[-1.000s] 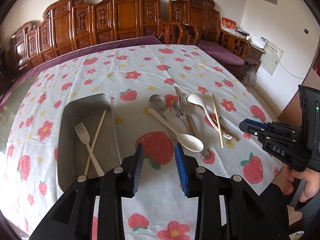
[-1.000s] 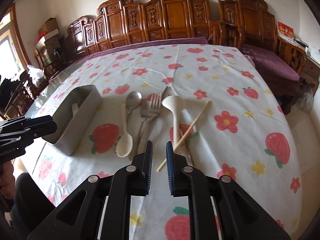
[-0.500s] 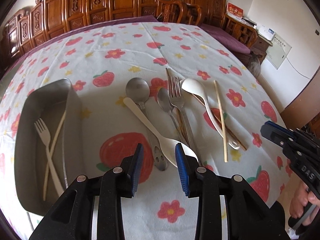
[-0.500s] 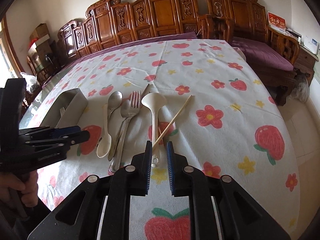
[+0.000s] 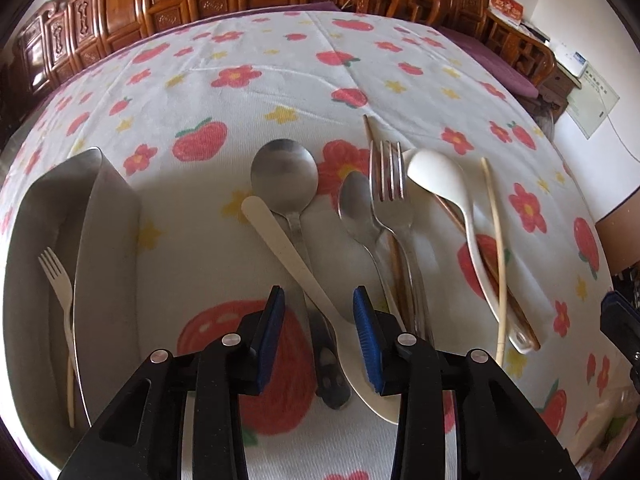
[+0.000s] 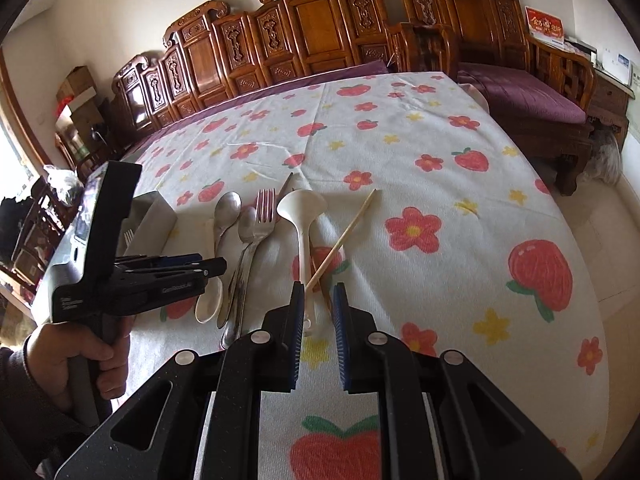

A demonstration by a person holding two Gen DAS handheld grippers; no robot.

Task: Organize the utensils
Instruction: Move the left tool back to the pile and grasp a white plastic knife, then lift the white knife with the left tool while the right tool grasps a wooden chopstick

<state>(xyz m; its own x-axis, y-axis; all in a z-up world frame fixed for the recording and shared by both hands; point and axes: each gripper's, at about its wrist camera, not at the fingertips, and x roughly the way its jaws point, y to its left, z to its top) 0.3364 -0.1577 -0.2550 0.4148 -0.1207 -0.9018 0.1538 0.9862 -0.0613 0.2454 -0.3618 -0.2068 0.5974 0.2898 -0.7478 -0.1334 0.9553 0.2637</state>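
— Two pieces, a fork [image 5: 54,276] and a chopstick [image 5: 70,376], are held in the tray [image 5: 108,240] at left.

— Seven utensils are left on the cloth [image 5: 280,80]; the left gripper [image 5: 318,334] is closing around the near spoon [image 5: 288,248], ungrasped; the right gripper [image 6: 317,334] is parted, empty.

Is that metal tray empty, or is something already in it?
Not empty: the metal tray holds a pale fork and a thin stick.

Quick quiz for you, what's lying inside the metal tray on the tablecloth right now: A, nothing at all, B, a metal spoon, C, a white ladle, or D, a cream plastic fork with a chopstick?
D: the left wrist view shows a cream fork and a pale chopstick lying in the metal tray.
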